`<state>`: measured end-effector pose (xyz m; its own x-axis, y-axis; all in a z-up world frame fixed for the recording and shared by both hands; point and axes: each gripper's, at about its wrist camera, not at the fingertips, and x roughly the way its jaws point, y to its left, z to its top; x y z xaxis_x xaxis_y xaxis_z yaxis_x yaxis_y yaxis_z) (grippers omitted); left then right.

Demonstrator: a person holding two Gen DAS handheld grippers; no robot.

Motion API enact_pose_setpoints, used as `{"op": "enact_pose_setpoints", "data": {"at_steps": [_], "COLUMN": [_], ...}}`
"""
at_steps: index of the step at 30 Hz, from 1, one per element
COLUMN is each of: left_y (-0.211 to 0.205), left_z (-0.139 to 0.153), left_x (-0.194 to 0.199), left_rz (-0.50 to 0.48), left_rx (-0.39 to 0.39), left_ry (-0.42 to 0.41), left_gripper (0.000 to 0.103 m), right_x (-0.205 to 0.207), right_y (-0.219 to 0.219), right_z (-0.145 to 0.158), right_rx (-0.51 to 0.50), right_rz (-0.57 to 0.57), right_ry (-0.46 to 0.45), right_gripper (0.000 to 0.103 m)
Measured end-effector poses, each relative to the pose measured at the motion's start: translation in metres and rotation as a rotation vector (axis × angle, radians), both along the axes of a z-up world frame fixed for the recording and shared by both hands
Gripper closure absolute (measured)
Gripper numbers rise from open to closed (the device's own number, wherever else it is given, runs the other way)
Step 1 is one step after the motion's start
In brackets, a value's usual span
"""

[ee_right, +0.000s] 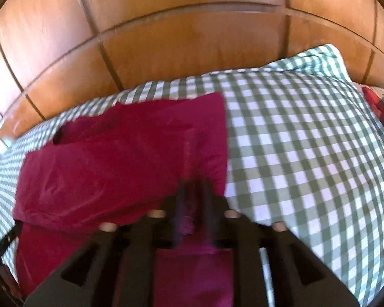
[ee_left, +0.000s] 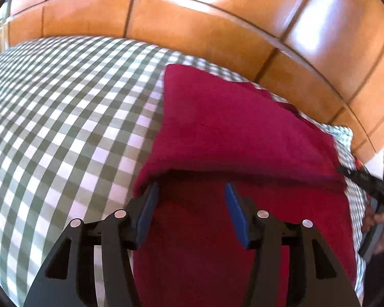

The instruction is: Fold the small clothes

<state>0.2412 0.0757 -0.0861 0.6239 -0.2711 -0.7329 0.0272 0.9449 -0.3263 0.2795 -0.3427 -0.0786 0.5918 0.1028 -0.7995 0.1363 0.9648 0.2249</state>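
The left hand-held gripper (ee_left: 192, 192) hangs with its blue pads (ee_left: 235, 209) standing well apart, open over the lower layer of a dark red garment (ee_left: 230, 128); the left pad sits at the edge of a folded-over flap, but nothing is pinched between them. The right hand-held gripper (ee_right: 195, 204) is smeared by motion blur; its jaws stand narrowly apart with a bit of the red cloth between them, and I cannot tell whether the pads press on it. The garment (ee_right: 120, 158) lies partly folded on a green-and-white checked bedcover (ee_left: 64, 107). Behind the bed rises a glossy, panelled wooden headboard (ee_right: 192, 38). In the left wrist view, a person's hand (ee_left: 381, 230) grips the other tool at the right edge.
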Motion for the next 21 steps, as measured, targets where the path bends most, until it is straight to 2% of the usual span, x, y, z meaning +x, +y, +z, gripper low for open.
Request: {"op": "enact_pose_setpoints", "data": {"at_steps": [1,6,7,8,9,12,14,17,19,21], "left_y": [-0.002,-0.008,-0.009,-0.010,-0.011,-0.018,-0.020,-0.024,-0.027,-0.029], "left_z": [0.005,0.031,0.034,0.037,0.038,0.031,0.018,-0.013,-0.022,-0.021], "left_x": [-0.005,-0.023,-0.021,-0.017,-0.012,0.011,0.023,0.034,0.028,0.028], "left_rz": [-0.018,-0.053,-0.046,-0.030,-0.014,-0.009,0.005,-0.026,-0.046,-0.045], "left_rx": [-0.011,-0.030,-0.034,-0.036,-0.035,-0.035,0.010,0.078,0.108,0.123], "left_ry": [-0.010,-0.116,-0.131,-0.144,-0.150,-0.116,-0.078,0.000,-0.036,-0.033], "left_gripper": [0.050,0.050,0.041,0.037,0.037,0.036,0.036,0.036,0.036,0.035], "right_x": [-0.007,-0.023,-0.024,-0.024,-0.022,-0.014,-0.010,-0.014,-0.025,-0.027], "right_y": [-0.007,-0.015,-0.009,-0.004,0.006,0.040,0.058,0.066,0.064,0.062], "right_z": [0.005,0.026,0.031,0.033,0.036,0.030,0.016,-0.017,-0.025,-0.027], "right_rx": [0.004,0.014,0.017,0.019,0.014,-0.044,-0.081,-0.129,-0.134,-0.121], "right_rz": [-0.021,-0.040,-0.023,-0.008,0.018,0.110,0.160,0.187,0.193,0.185], "right_ry": [-0.015,-0.060,-0.080,-0.089,-0.096,-0.100,-0.079,-0.018,-0.085,-0.099], "right_gripper": [0.053,0.053,0.053,0.053,0.053,0.053,0.055,0.054,0.054,0.053]}}
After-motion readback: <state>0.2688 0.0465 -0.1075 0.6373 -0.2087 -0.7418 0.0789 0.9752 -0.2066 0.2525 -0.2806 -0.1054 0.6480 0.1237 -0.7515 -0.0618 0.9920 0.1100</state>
